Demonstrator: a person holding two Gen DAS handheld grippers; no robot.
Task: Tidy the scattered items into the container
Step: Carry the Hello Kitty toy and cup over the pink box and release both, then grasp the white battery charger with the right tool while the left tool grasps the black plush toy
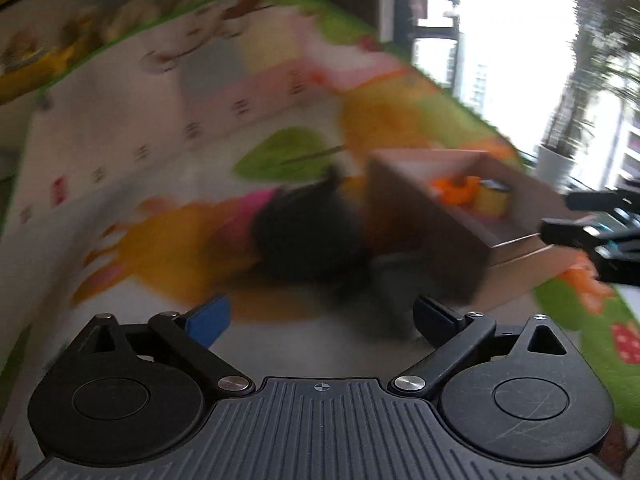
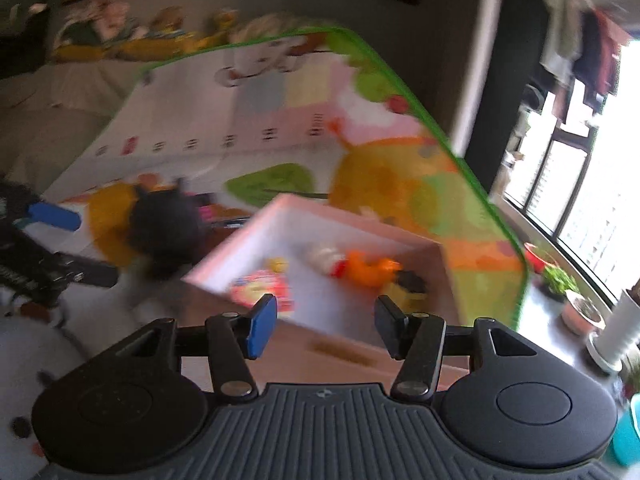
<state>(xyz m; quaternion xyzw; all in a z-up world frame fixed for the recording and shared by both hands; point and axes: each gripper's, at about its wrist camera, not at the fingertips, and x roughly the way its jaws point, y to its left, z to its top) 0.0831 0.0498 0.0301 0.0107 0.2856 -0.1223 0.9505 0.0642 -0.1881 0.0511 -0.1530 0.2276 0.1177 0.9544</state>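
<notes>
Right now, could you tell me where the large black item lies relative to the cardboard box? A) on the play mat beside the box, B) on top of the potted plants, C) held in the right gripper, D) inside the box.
A: the black item rests on the play mat just outside the cardboard box; both grippers are open and empty.

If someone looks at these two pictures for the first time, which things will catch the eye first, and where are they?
First the bright cartoon play mat, green-edged, covering the floor. On it stands an open cardboard box with an orange toy and other small items inside. Left of the box lies a blurred black fuzzy object, ahead of the open left tongs; the right tongs, also open, hang over the box's near edge.
</notes>
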